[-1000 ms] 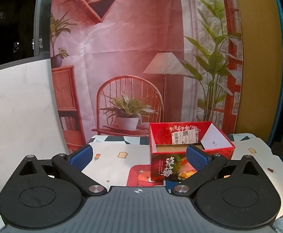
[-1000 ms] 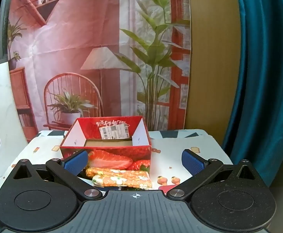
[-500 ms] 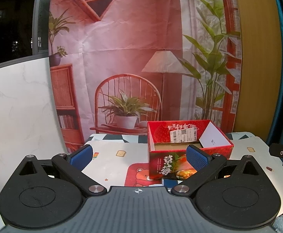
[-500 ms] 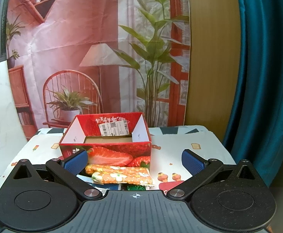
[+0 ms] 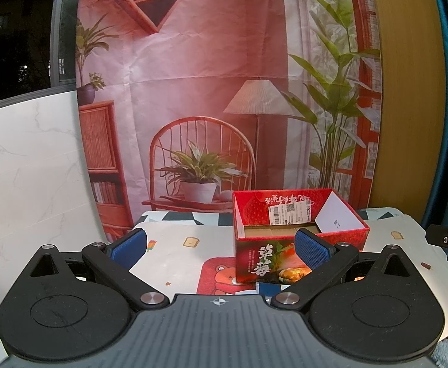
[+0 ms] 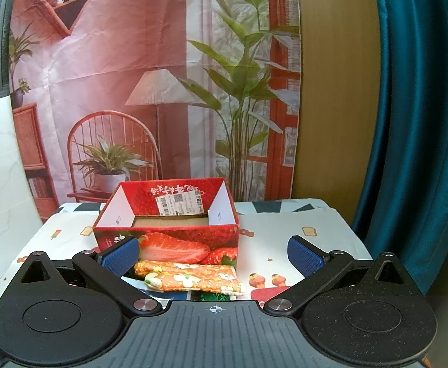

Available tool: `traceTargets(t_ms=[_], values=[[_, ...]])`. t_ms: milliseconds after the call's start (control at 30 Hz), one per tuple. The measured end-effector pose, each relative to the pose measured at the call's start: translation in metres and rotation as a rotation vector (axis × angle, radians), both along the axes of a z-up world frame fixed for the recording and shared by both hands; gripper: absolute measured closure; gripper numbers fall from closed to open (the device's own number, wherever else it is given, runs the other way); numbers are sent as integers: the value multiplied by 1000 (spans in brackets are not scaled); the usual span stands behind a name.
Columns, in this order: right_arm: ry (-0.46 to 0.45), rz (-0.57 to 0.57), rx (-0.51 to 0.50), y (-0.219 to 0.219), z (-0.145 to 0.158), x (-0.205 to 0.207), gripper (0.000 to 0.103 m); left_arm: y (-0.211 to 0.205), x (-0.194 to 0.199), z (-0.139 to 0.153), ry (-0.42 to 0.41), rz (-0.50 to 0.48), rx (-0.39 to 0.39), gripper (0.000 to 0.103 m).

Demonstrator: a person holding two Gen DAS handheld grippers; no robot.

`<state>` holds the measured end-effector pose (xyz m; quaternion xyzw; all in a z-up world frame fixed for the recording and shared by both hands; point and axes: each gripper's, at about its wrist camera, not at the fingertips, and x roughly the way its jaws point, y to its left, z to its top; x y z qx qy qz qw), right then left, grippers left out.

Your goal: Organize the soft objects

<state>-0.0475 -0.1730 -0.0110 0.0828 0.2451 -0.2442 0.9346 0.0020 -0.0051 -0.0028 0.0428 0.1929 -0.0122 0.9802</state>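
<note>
Left wrist view: the left claw (image 5: 221, 245) is released, its two blue ribbed pads spread wide with nothing between them. Ahead of it and toward its right finger stands a red cardboard box (image 5: 297, 239) printed with strawberries and Chinese lettering, open at the top. Inside, only bare brown cardboard floor shows, with white inner flaps and a white shipping label (image 5: 290, 211) stuck on the far inner wall — no object is visible in it. Just in front of the box, partly hidden behind the right finger, a bit of orange patterned fabric (image 5: 294, 274) lies on the bench (image 5: 175, 245), which is covered by a smooth white cloth with small cartoon prints and a red bear patch. At the far right edge a black piece of the other claw juts in.

Right wrist view: the right claw (image 6: 213, 253) is also released, pads wide apart and empty. Straight ahead, between the fingers and nearer the left one, lie the soft things: two long, flat orange fabric pieces (image 6: 193, 277) with white flower print, stacked side by side and touching the box's near wall. They rest on something dark that I cannot make out. The box (image 6: 165, 214) behind them is rectangular with stiff walls; its floor again shows bare cardboard.
</note>
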Motion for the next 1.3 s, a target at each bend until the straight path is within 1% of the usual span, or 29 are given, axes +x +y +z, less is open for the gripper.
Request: traceTargets(t_ms=[1300], values=[[2,3,0,2,-2,0,0,0,6,-4,32,-25,-14,0]])
